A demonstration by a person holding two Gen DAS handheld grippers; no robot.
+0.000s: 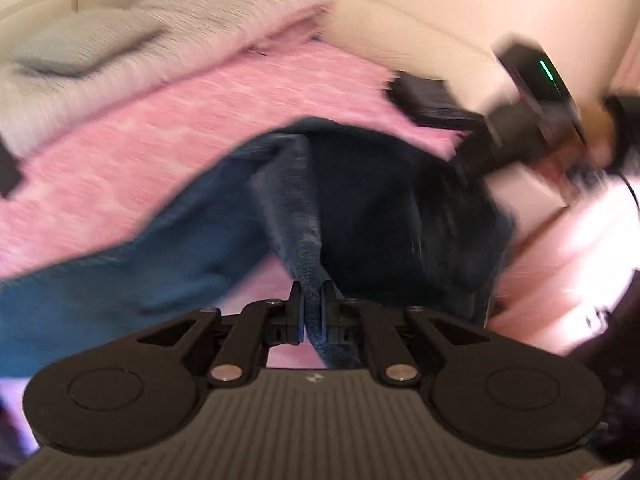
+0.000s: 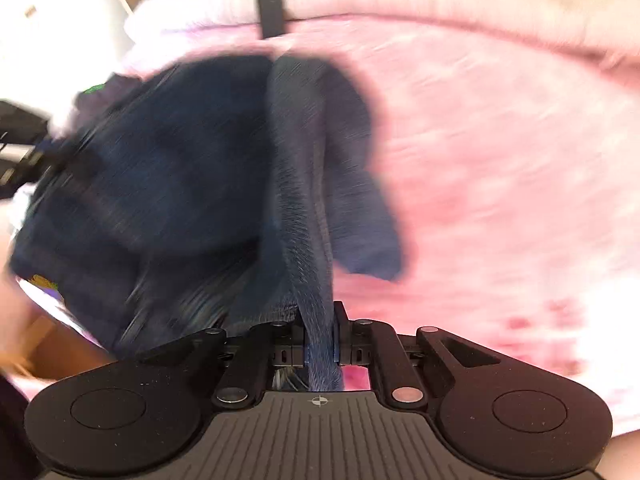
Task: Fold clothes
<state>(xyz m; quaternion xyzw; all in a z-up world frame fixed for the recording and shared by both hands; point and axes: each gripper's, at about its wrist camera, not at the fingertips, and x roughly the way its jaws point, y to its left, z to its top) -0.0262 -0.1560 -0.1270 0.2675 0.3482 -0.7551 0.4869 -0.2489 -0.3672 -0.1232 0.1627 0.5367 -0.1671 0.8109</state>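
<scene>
A dark blue garment (image 1: 372, 200) hangs stretched above a pink bedspread (image 1: 168, 136). My left gripper (image 1: 313, 294) is shut on an edge of the garment, which runs up between its jaws. My right gripper (image 2: 320, 314) is shut on another edge of the same garment (image 2: 180, 168). In the left wrist view the right gripper's body (image 1: 532, 92) shows at the upper right, beyond the cloth. Both views are blurred by motion.
The pink bedspread (image 2: 500, 152) covers the bed under the garment. A grey blanket and pillow (image 1: 80, 48) lie at the bed's far end. A black block (image 2: 272, 12) sits on the bed's edge. A cream wall (image 1: 440, 0) stands behind.
</scene>
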